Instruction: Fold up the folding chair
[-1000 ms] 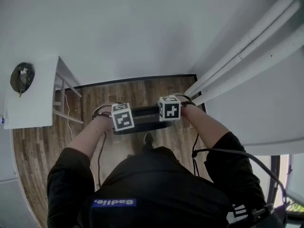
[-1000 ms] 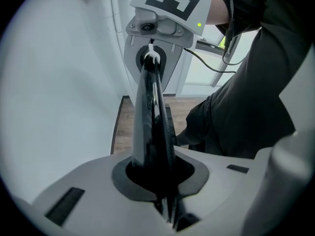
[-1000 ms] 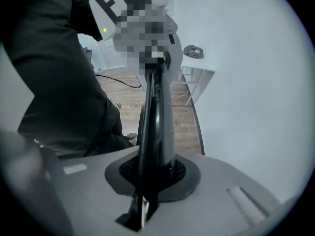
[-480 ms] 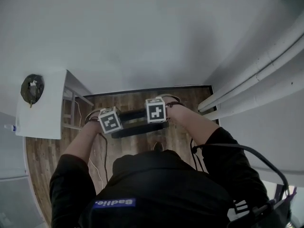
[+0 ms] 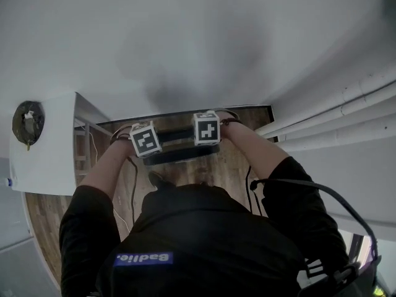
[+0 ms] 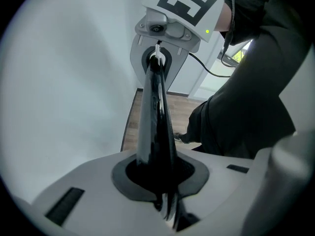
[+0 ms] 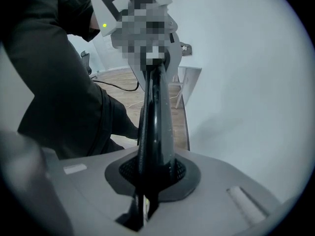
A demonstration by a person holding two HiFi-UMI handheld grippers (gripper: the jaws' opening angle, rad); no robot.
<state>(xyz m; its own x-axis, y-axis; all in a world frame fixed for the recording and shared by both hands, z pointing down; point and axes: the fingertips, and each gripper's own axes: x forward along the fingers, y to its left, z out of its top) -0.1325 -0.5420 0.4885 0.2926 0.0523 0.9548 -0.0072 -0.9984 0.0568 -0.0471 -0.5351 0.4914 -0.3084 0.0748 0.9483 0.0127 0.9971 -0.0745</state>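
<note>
The black folding chair (image 5: 180, 151) is folded flat and hangs crosswise in front of me, just short of the white wall. My left gripper (image 5: 146, 143) is shut on its left end and my right gripper (image 5: 208, 132) on its right end. In the left gripper view the chair's thin black edge (image 6: 156, 127) runs from the left gripper (image 6: 160, 175) up to the right gripper (image 6: 162, 31). In the right gripper view the same edge (image 7: 155, 117) passes between the pads of the right gripper (image 7: 151, 175). Both grippers point steeply down.
A white table (image 5: 46, 147) with a dark round object (image 5: 28, 116) stands at the left against the wall. White pipes (image 5: 346, 113) run along the right wall. A dark baseboard (image 5: 185, 112) edges the wooden floor (image 5: 235, 166). A cable (image 5: 132, 190) trails over the floor.
Both grippers and the chair have travelled together across the floor to just short of the baseboard and wall. The grip on the chair looks the same.
</note>
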